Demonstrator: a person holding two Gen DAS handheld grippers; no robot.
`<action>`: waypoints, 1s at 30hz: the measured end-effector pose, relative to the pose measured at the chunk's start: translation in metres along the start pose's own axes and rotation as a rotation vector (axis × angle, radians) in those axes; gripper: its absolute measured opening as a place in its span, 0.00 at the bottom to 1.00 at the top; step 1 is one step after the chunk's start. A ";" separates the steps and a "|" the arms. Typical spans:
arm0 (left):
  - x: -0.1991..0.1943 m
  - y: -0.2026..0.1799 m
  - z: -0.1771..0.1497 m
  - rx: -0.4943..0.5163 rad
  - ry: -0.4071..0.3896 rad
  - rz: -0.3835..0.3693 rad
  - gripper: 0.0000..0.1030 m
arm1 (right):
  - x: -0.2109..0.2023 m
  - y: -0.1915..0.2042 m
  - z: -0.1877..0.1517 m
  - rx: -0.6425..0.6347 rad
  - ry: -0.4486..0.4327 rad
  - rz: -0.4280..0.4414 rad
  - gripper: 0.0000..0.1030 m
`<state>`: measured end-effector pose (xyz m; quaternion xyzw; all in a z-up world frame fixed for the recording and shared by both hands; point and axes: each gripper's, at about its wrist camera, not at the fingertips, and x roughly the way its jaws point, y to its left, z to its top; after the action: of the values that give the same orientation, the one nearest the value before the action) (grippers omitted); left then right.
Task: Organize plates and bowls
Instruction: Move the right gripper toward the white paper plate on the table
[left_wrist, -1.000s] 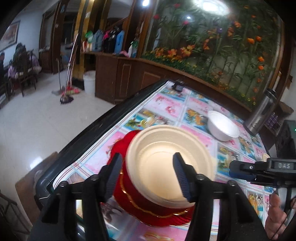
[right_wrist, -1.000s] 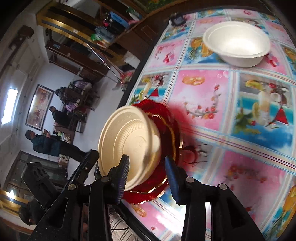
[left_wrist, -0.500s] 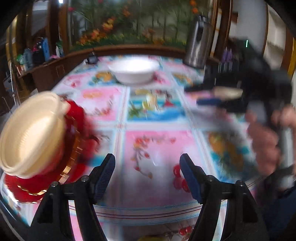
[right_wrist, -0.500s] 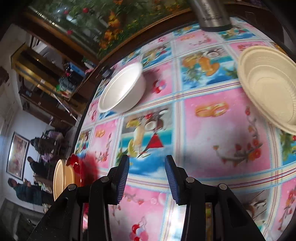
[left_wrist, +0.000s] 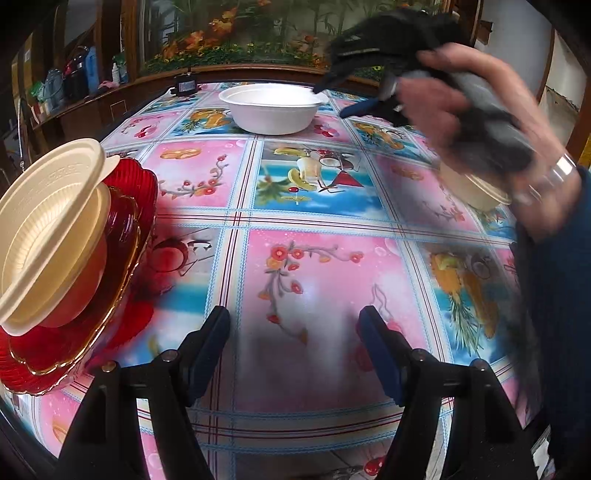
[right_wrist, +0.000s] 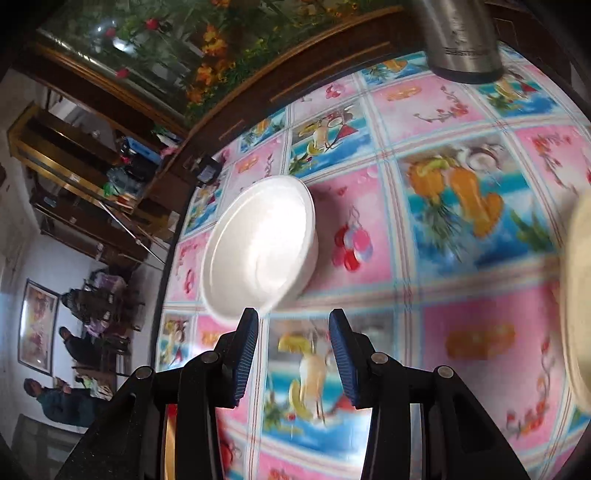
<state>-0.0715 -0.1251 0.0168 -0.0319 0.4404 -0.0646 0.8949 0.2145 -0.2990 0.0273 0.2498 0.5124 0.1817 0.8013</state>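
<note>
I see the table (left_wrist: 314, 266) (fruit-print cloth). Red plate (left_wrist: 129, 206) at its left edge carries a cream bowl (left_wrist: 48, 229); white bowl (left_wrist: 271, 107) far side. My left gripper (left_wrist: 293, 354) gapes wide, empty; right gripper (right_wrist: 291, 354) part-open, empty, near the white bowl.

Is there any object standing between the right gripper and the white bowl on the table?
Nothing visible does. The right gripper, its jaws open and empty, points toward the white bowl, and only bare tablecloth lies between them. The steel kettle stands far off to the side.
</note>
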 end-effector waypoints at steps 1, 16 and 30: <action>0.000 0.000 0.000 0.002 0.001 0.001 0.69 | 0.007 0.000 0.005 0.017 0.001 -0.007 0.42; 0.000 0.001 0.001 -0.003 -0.003 -0.003 0.69 | -0.039 -0.038 -0.058 -0.045 0.075 -0.045 0.09; 0.002 0.000 -0.001 -0.003 0.013 0.016 0.69 | -0.139 -0.062 -0.096 -0.180 -0.340 -0.092 0.31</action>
<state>-0.0706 -0.1249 0.0146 -0.0295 0.4465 -0.0570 0.8925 0.0727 -0.4044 0.0587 0.1805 0.3623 0.1455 0.9028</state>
